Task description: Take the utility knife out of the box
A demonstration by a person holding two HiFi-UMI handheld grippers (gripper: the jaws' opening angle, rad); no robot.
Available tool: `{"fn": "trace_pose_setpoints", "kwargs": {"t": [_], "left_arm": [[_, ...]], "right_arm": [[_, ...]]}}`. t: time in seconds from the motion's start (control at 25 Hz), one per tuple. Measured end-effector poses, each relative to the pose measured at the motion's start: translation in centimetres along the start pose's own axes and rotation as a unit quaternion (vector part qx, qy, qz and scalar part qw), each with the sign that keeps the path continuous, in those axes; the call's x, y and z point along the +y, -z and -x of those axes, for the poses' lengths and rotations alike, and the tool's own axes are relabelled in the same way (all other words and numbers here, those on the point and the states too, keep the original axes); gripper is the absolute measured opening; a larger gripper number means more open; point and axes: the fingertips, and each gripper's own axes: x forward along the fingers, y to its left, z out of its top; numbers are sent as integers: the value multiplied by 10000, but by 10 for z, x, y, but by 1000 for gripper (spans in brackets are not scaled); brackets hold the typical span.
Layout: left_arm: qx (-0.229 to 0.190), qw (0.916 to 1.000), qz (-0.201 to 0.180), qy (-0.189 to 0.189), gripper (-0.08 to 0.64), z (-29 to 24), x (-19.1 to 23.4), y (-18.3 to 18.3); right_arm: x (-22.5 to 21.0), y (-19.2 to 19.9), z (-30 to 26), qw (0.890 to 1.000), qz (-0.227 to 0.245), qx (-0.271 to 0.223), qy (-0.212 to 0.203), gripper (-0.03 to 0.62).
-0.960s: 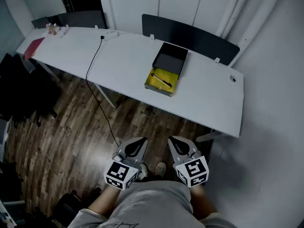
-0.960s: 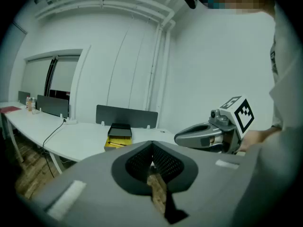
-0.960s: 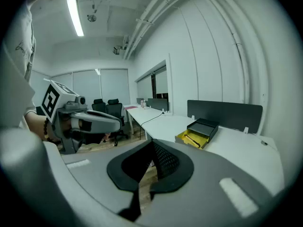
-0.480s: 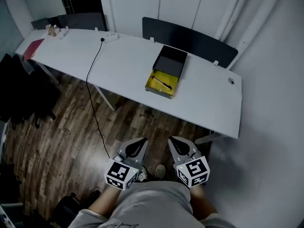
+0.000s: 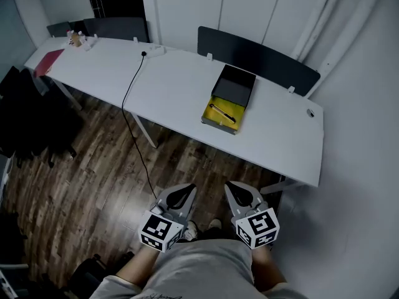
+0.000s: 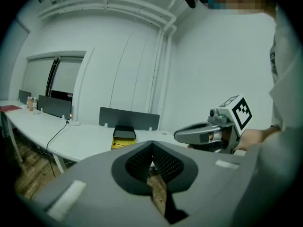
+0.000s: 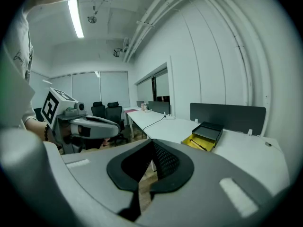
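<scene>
An open box (image 5: pixel 228 106) stands on the white desk (image 5: pixel 181 89) across the room, its yellow-lined tray toward me and its dark lid behind. A slim dark utility knife (image 5: pixel 222 113) lies slantwise in the yellow tray. The box also shows small in the left gripper view (image 6: pixel 123 138) and the right gripper view (image 7: pixel 204 135). My left gripper (image 5: pixel 181 191) and right gripper (image 5: pixel 237 191) are held side by side in front of my waist, far from the desk. Both are shut with nothing between the jaws.
A dark divider panel (image 5: pixel 258 60) runs behind the box. A black cable (image 5: pixel 131 120) drops from a power strip (image 5: pixel 154 50) on the desk to the wooden floor (image 5: pixel 93 173). A red folder (image 5: pixel 50 61) and small items lie at the desk's far left. A white wall (image 5: pixel 365 167) is on the right.
The view has shifted: the desk and box sit slightly further right and lower in the head view. Both grippers stay side by side at my waist, still shut.
</scene>
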Motion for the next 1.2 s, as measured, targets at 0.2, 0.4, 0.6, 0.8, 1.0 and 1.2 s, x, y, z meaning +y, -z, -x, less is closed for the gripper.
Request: {"fn": "trace_pose_setpoints", "kwargs": {"t": [0.2,0.4,0.6,0.8,1.0,1.2], "left_arm": [[-12,10000,15,17,0,4,10,2],[-5,10000,9,56,1,-2,19,0],[-69,10000,10,0,0,-11,32,-7],[-97,9999,21,-97,0,-28,48,-11],[-112,9998,33,-176,0,-58,68,-18],[-89,9997,19,-232,0,-100,89,-30]], "right_arm": [[8,-1,-9,10000,3,14,-42,15],[5,-6,-19,10000,5,4,-50,15],[-1,-13,-34,9999,51,-33,-113,15],[-15,-19,-52,9997,66,-94,-195,15],[-43,-25,-80,9997,79,-76,-238,15],[-77,-38,-111,9993,119,-72,-347,15]]}}
